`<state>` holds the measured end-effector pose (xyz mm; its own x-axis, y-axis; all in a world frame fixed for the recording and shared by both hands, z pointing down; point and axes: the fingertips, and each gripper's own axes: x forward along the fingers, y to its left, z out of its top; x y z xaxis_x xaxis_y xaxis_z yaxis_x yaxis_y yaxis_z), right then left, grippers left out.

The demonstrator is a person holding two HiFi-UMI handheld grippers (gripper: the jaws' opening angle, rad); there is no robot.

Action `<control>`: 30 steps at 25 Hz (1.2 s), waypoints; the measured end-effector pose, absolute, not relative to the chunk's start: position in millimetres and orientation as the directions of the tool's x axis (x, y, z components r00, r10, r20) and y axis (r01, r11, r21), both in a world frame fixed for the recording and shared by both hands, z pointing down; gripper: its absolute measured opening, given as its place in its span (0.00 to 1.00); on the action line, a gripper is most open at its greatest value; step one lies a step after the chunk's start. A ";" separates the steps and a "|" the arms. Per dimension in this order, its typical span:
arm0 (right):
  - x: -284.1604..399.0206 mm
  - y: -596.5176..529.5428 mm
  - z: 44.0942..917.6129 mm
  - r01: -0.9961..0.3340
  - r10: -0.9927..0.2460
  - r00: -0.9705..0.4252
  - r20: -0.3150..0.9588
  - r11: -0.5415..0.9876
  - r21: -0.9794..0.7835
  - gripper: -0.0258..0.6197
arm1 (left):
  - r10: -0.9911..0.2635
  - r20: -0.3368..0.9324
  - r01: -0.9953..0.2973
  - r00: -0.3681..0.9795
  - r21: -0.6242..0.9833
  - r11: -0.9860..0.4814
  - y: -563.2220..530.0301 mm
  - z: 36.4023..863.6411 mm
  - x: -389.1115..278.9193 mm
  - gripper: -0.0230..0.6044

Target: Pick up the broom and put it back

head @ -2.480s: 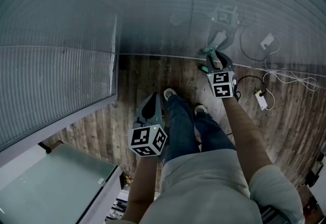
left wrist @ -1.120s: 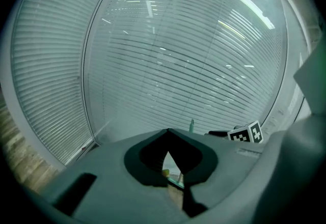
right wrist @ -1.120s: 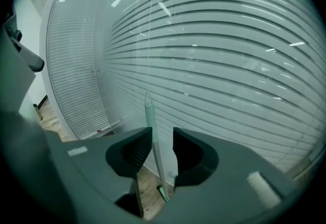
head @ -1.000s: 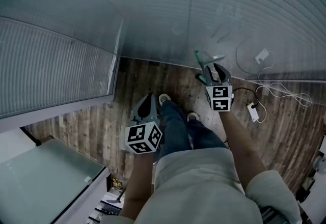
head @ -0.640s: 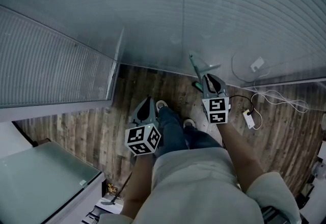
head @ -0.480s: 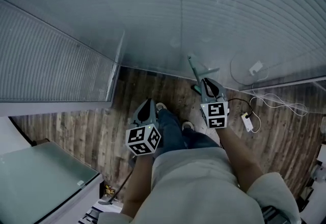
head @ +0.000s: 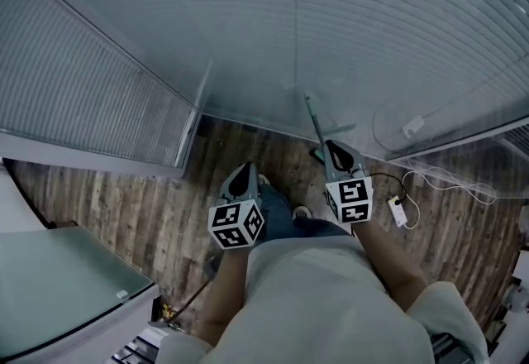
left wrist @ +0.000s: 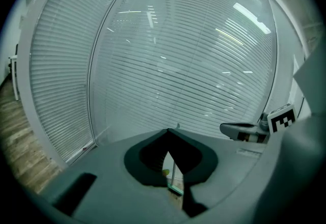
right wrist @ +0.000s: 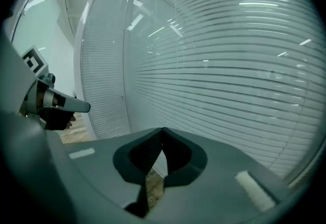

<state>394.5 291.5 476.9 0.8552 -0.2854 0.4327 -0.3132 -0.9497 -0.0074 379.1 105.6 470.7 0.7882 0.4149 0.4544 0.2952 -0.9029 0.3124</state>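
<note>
- While both grippers hang clear in front of the person (head: 322, 288), the glass wall with slatted blinds (head: 347, 31) fills the upper half of the head view.
- Below it the wooden plank floor (head: 124, 197) meets the wall just ahead of the person's shoes (head: 300, 212).
- At that line stands the broom (head: 313, 117). It is a thin pale-green pole, near upright and tilted toward the wall, with its green head (head: 317, 155) on the floor. Whether the pole's top touches the glass I cannot tell. It looks set back in its place.
- I judge the broom light and stiff, with most of its weight low in the head. The smooth round pole could slip or swing between narrow pads. A square hold across the pole, somewhat above the head, should keep it from pivoting; the head end is likely too soft to grip.
- The right gripper (head: 331, 145) is near the pole but does not hold it. Its jaws have just been closing and meet at the tips with nothing between them.
- The left gripper (head: 245, 165), apart from the broom, likewise has its jaws tip to tip and empty. The pole shows only far off, through the gap behind the tips.
- Smallest, a white adapter (head: 395, 211) with its cable lies on the floor to the right.
</note>
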 end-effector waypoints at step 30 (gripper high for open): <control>320.5 266.2 429.8 -0.456 -0.466 0.814 0.346 -0.882 -0.117 0.04 | 0.414 0.416 0.310 0.809 0.297 -0.903 101.8 450.2 309.9 0.05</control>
<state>320.5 266.2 429.8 0.8139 -0.4664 0.3465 -0.4558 -0.8824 -0.1171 309.9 101.8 450.2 0.8094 0.4144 0.4162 0.3100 -0.9033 0.2966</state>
